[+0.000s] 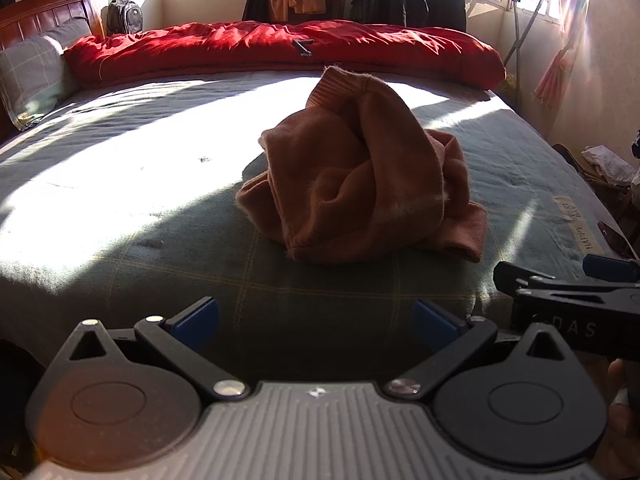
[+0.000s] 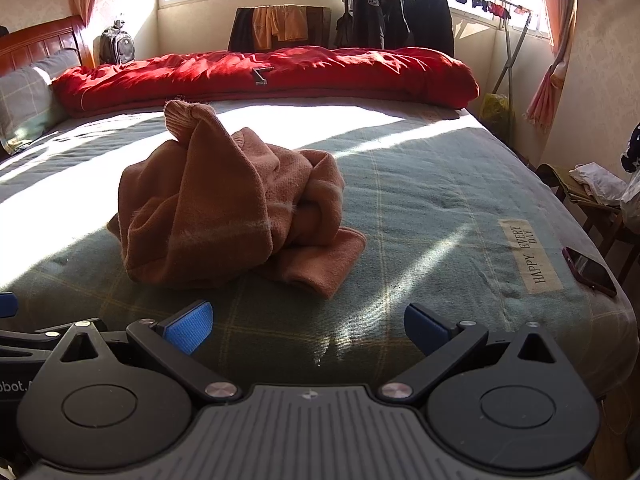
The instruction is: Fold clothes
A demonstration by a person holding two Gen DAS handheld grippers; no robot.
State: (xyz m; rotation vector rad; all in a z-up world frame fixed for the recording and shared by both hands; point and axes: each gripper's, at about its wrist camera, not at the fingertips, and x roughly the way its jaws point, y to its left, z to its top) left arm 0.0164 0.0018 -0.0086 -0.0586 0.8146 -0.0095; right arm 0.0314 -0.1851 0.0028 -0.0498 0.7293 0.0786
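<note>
L gripper [image 1: 316,320] & R gripper [image 2: 308,326] side by side, jaws wide

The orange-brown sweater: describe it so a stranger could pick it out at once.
Start from the bed with the grey-green checked cover. In its middle, nearer than the red quilt rolled along the far side, lies the orange-brown sweater. It is the only crumpled, fuzzy heap there, one ribbed cuff poking upward.

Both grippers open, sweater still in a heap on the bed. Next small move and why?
Probably bring the right gripper forward to the sweater and pinch its near flap. The garment is crumpled and untouched, both grippers hang open short of it, the left gripper too, so it needs spreading flat before any fold.
</note>
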